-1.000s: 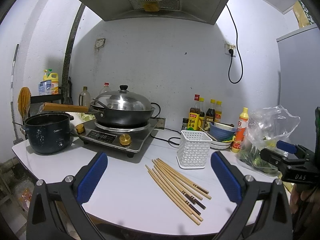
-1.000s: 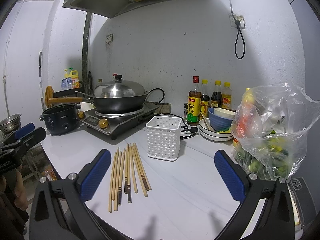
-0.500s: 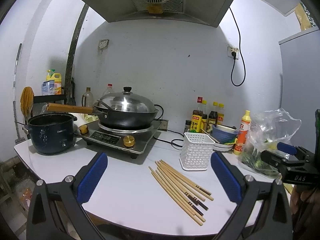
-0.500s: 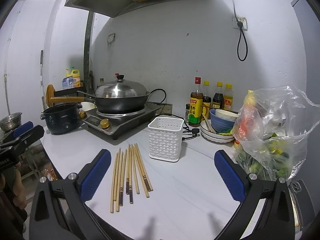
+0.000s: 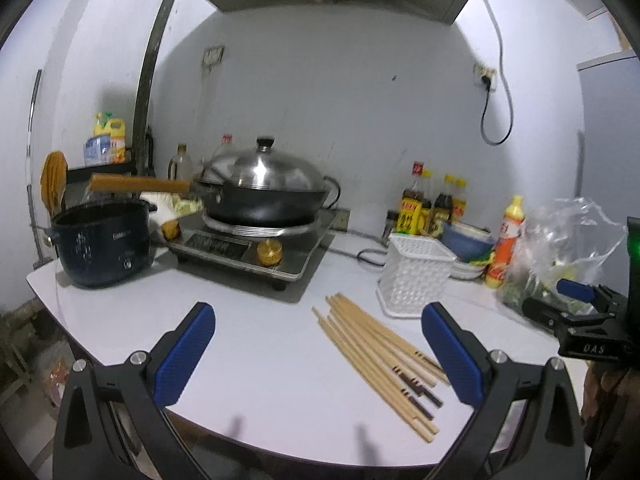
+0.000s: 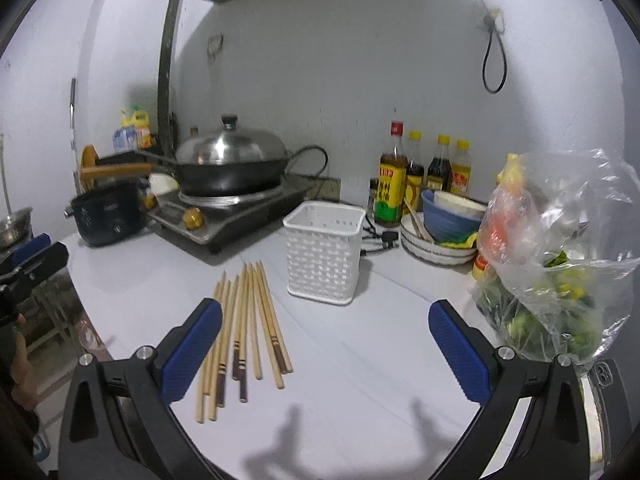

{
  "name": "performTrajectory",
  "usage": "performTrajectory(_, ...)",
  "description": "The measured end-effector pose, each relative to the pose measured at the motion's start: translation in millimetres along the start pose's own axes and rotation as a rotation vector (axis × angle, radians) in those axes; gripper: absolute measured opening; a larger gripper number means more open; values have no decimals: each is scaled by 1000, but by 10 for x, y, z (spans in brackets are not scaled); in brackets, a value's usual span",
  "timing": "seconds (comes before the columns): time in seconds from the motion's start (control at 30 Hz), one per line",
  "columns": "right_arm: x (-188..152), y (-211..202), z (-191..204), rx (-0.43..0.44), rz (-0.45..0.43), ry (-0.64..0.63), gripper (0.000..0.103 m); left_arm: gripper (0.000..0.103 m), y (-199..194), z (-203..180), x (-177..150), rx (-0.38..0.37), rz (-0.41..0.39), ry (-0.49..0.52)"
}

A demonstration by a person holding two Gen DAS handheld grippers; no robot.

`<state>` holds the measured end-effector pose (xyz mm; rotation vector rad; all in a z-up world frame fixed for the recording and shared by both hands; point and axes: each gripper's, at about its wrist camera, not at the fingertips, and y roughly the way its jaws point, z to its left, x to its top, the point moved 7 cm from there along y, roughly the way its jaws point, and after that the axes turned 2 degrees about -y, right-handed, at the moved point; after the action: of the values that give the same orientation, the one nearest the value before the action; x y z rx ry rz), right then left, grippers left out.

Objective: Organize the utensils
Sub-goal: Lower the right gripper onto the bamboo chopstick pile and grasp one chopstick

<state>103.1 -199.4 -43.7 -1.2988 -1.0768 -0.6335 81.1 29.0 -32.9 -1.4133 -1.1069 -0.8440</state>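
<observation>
A bundle of light wooden chopsticks with dark banded ends (image 5: 380,352) is seen lying flat on the white worktop (image 5: 248,320), just near-left of an upright white perforated plastic utensil basket (image 5: 414,274); the two appear close but apart. The left gripper (image 5: 318,350) is held above the near edge of the worktop with its jaws spread wide and nothing between them. The right gripper (image 6: 324,354) is likewise held with jaws wide and empty, the chopsticks (image 6: 244,332) lying just past its left blue pad.

Only in the right wrist view can the inside rim of the basket (image 6: 324,252) be looked into, and nothing can be made out standing in it; a blue bowl stacked on white plates (image 6: 444,228) and a clear plastic bag of green vegetables (image 6: 560,264) are also shown more fully there. Only in the left wrist view is the dark blue electric pot (image 5: 102,246) shown whole, with the lidded black wok on a silver induction cooker (image 5: 260,200) behind it.

Each gripper is caught at the edge of the other's view, partly cut off. The left wrist view is blurred, so bottle labels cannot be read. The near ends of some chopsticks are covered by the right gripper's left pad in the right wrist view.
</observation>
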Motion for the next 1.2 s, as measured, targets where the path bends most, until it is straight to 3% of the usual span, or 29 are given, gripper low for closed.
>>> performTrajectory(0.13,-27,324,27,11,66,-25,101,103,254,123,-98,29,69,4)
performTrajectory(0.2,-36,500,69,30,102,-35,94,103,388,176,-164,45,111,8)
performTrajectory(0.33,-99,929,171,74,204,-49,66,103,618,277,-281,59,178,-2)
performTrajectory(0.77,-313,1985,495,116,390,-193,34,103,1233,546,-477,89,319,-46)
performTrajectory(1.2,-328,2293,730,214,455,-184,33,103,1455,647,-553,78,369,-63)
